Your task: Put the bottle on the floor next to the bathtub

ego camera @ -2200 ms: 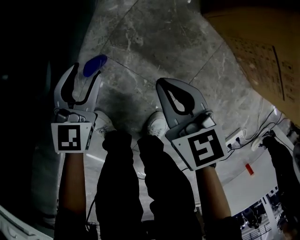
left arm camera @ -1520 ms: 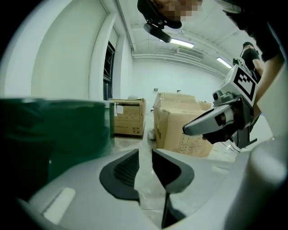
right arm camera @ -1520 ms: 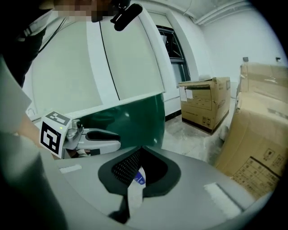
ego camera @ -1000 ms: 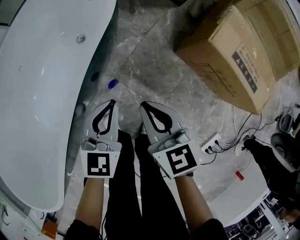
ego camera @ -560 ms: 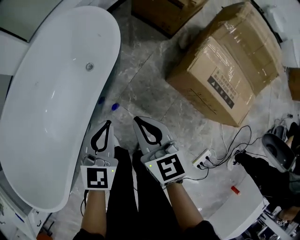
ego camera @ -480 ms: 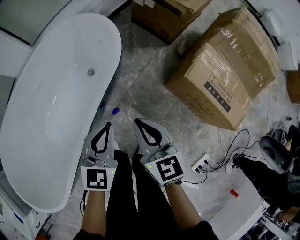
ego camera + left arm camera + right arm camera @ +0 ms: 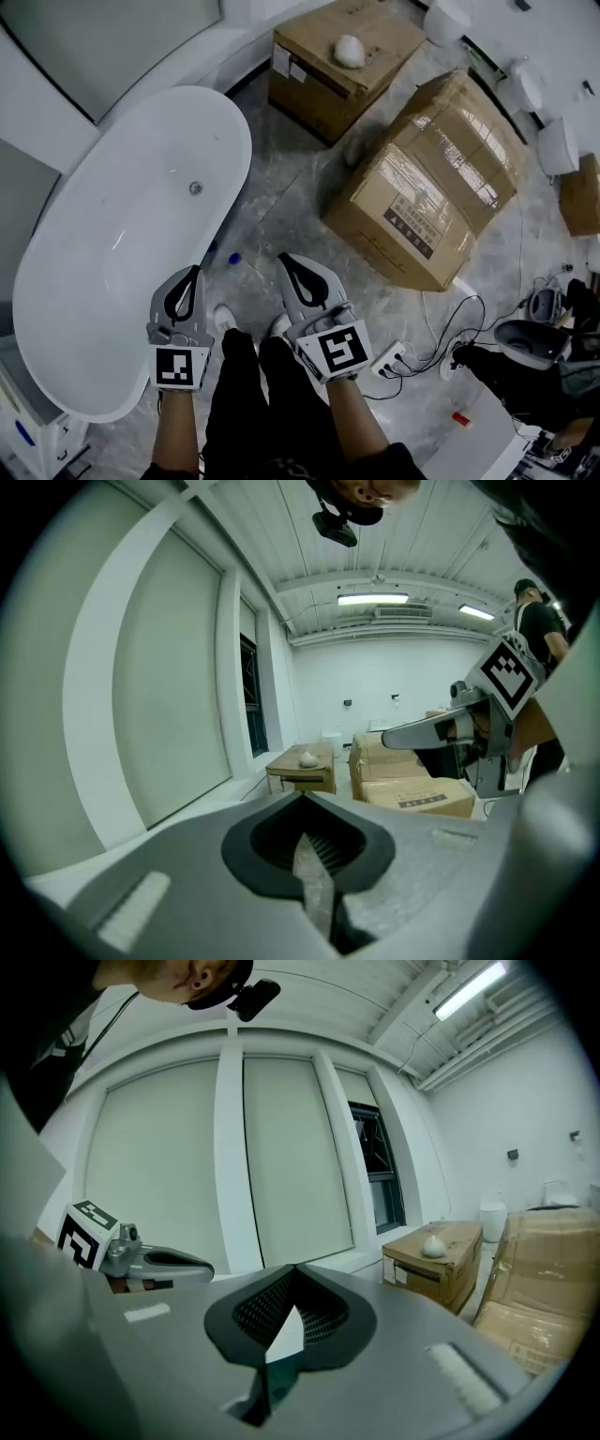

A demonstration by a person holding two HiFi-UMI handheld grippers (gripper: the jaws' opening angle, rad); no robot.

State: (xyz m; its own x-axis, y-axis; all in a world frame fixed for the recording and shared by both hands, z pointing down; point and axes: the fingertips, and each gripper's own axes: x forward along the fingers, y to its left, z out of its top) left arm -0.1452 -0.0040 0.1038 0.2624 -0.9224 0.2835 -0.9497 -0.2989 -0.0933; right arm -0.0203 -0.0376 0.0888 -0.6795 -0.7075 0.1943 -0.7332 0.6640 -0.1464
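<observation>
From the head view, the white bathtub (image 7: 239, 141) fills the left side. The bottle (image 7: 232, 258), of which little shows but its blue cap, sits on the grey stone floor (image 7: 291, 197) just beside the tub's near flank. It is too small to tell whether it stands or lies. The left tongs (image 7: 193, 272) hang over the tub's rim and the right tongs (image 7: 287, 260) are a little farther out from the tub, both apart from the bottle. A big box (image 7: 431, 197) lies well away from the tub, with a smaller box (image 7: 328, 56) past the tub's far end.

In the left gripper view, the tongs are pressed together with nothing between them. They point across the room toward the boxes.

In the right gripper view, these tongs are likewise closed and empty, aimed at the window wall.

The placing step looks finished, since the bottle is on the floor next to the tub and neither tool holds it. The next move probably calls only for keeping clear of the bottle, or for righting it if it has tipped over.
</observation>
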